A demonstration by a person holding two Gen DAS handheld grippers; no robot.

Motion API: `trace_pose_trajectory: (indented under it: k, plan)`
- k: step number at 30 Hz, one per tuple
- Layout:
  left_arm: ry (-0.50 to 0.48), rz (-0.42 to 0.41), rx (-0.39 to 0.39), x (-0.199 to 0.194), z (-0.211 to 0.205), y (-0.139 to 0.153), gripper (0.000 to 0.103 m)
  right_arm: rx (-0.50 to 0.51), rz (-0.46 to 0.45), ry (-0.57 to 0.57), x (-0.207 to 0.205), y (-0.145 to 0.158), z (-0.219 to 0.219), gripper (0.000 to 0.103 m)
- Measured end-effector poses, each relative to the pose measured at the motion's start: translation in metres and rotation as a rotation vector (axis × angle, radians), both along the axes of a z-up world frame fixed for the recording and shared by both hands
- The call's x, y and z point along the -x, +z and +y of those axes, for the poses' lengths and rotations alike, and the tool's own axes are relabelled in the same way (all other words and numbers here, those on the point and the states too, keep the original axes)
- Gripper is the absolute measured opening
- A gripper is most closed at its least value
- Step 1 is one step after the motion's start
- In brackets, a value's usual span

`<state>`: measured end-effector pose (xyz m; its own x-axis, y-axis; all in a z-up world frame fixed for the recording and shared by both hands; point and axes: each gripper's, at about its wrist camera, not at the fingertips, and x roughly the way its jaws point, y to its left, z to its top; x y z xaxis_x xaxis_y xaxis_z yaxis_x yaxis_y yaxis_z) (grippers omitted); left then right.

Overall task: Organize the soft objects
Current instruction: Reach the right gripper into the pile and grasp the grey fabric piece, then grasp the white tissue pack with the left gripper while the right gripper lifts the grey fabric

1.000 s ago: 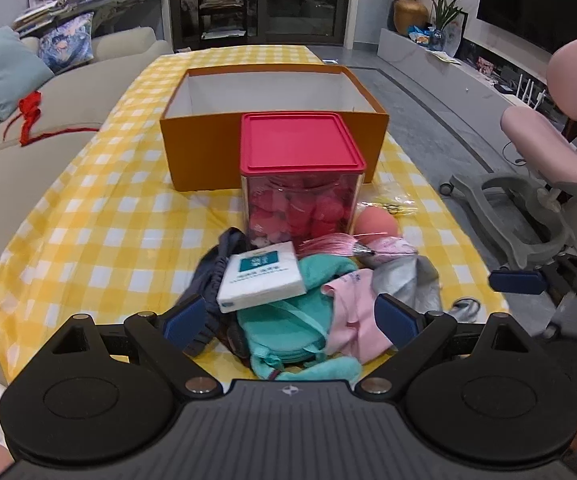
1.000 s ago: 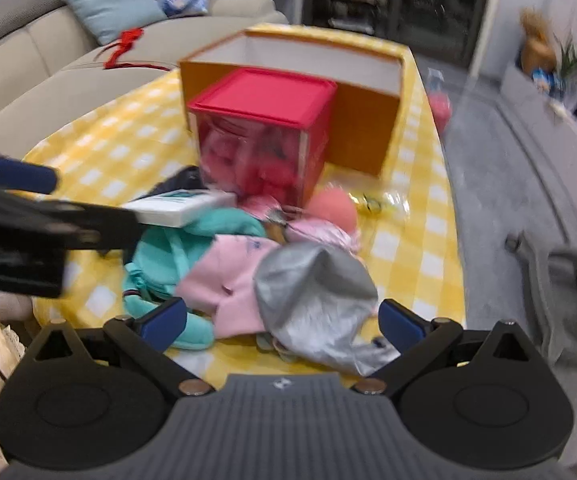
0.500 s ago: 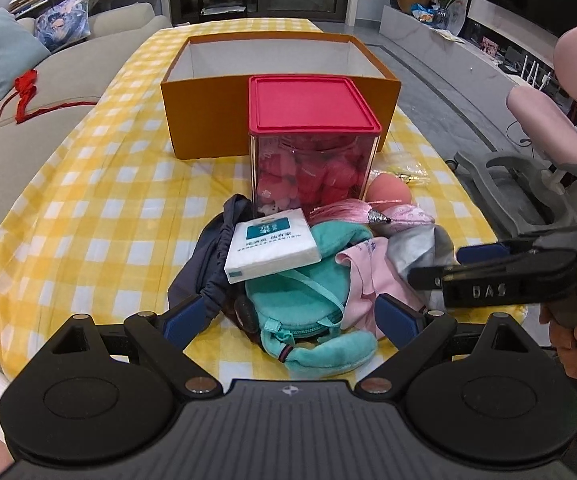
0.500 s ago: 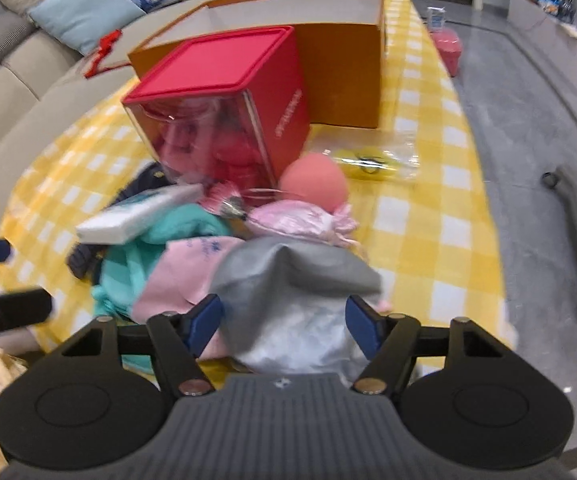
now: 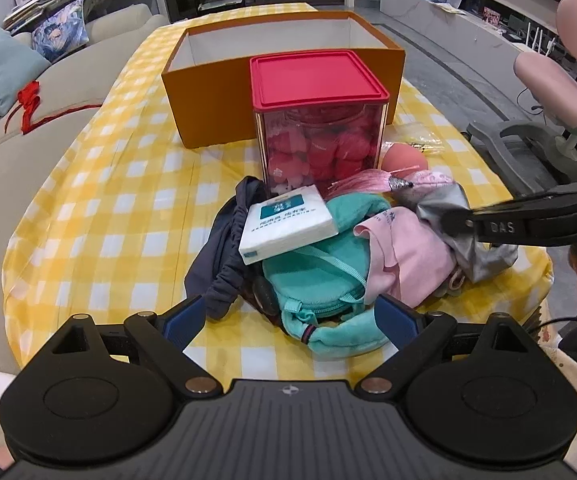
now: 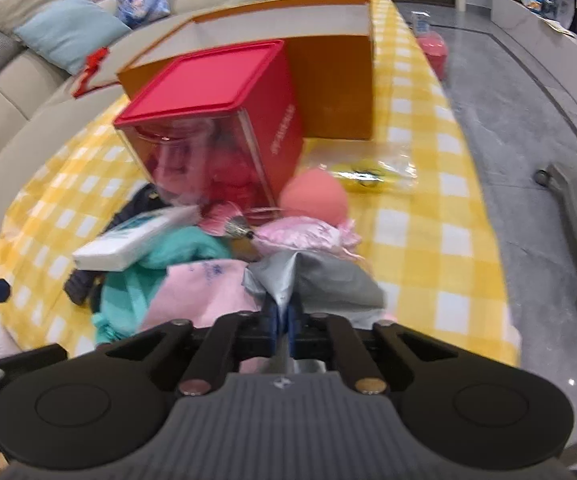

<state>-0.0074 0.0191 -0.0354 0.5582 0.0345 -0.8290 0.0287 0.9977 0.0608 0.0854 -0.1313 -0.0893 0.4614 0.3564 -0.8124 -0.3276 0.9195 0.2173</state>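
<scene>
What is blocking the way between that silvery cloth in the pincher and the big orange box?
The red-lidded clear container stands directly between the silver cloth, pinched in the right gripper, and the orange box. The peach ball sits there too.

- Even indoor light is falling from above, keeping the checked surface (image 5: 120, 184) bright and the colours strong in the left wrist view.
- Shadows are staying soft and short, pooling darkest under the heap of cloth.
- The clear box (image 5: 320, 120) is showing pale reflections along its edges and front wall.
- Fisheye distortion is bending the room outward, curving the sofa (image 5: 16, 152) and floor lines at the edges.
- The left wrist view is looking crisp throughout.
- The right wrist view is smearing with motion blur: the clear box (image 6: 216, 132), the grey cloth (image 6: 320, 280) and the surface's checks are losing their edges.
</scene>
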Motion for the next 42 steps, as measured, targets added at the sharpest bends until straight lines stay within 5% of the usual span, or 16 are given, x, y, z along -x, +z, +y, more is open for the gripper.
trace_pose_trajectory:
  k: [7, 13, 23, 28, 36, 42]
  plan:
    - [0.018, -0.058, 0.043, -0.010, 0.000, 0.001, 0.103, -0.006, -0.052, -0.094, 0.017, 0.034, -0.032, 0.000]
    - [-0.016, -0.083, -0.034, -0.029, -0.007, -0.017, 0.103, -0.066, -0.089, -0.105, 0.024, 0.053, -0.035, 0.000]
    - [0.162, -0.009, 0.289, -0.067, 0.040, -0.029, 0.103, -0.112, -0.088, -0.079, 0.025, 0.053, -0.032, 0.000]
    - [0.182, 0.042, 0.283, -0.071, 0.040, -0.044, 0.083, -0.121, -0.087, -0.076, 0.023, 0.052, -0.034, 0.000]
    - [0.155, -0.008, 0.241, -0.063, 0.034, -0.033, 0.081, -0.129, -0.075, -0.075, 0.022, 0.049, -0.035, 0.000]
    - [0.173, -0.102, 0.290, -0.047, 0.040, 0.000, 0.081, -0.128, -0.078, -0.073, 0.023, 0.050, -0.035, 0.000]
